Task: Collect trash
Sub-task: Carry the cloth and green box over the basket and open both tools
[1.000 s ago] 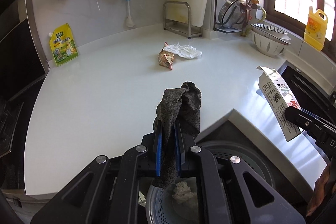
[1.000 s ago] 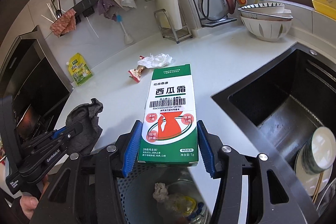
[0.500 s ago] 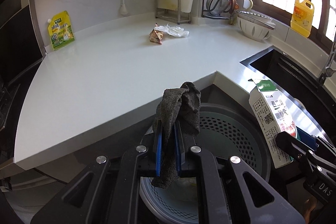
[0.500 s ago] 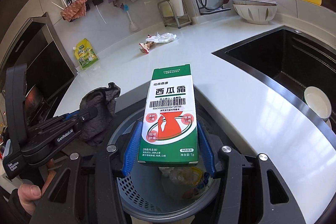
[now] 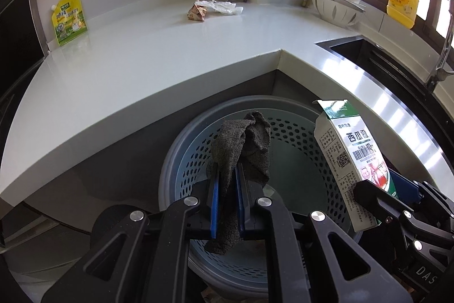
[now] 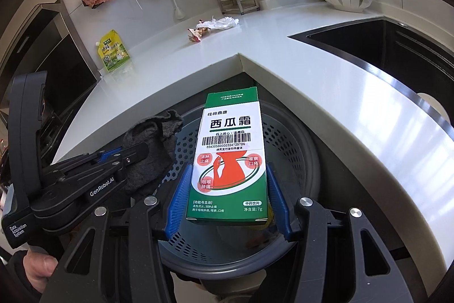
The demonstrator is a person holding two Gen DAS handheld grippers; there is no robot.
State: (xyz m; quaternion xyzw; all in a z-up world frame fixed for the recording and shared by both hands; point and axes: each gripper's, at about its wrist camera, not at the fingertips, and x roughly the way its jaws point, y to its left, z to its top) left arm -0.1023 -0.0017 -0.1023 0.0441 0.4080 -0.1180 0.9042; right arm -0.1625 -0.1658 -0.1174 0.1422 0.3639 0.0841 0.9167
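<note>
My left gripper (image 5: 227,175) is shut on a dark grey rag (image 5: 244,144) and holds it over the grey perforated trash bin (image 5: 295,115) below the counter corner. My right gripper (image 6: 227,183) is shut on a green-and-white medicine box (image 6: 229,158) and holds it over the same bin (image 6: 286,132). The rag (image 6: 150,146) and left gripper (image 6: 113,161) show at the left in the right wrist view; the box (image 5: 351,161) shows at the right in the left wrist view. A crumpled wrapper (image 5: 197,13) and white tissue (image 5: 224,7) lie far back on the counter.
The white counter (image 5: 142,58) wraps around the bin. A black sink (image 6: 391,47) lies to the right. A yellow-green pouch (image 5: 69,19) leans on the back wall. Bowls (image 5: 336,6), a dish rack and a yellow bottle (image 5: 403,4) stand at the back right.
Both grippers have drawn back from the counter and lowered, so the rag and the box now hang over the trash bin. Neither grip has changed.
</note>
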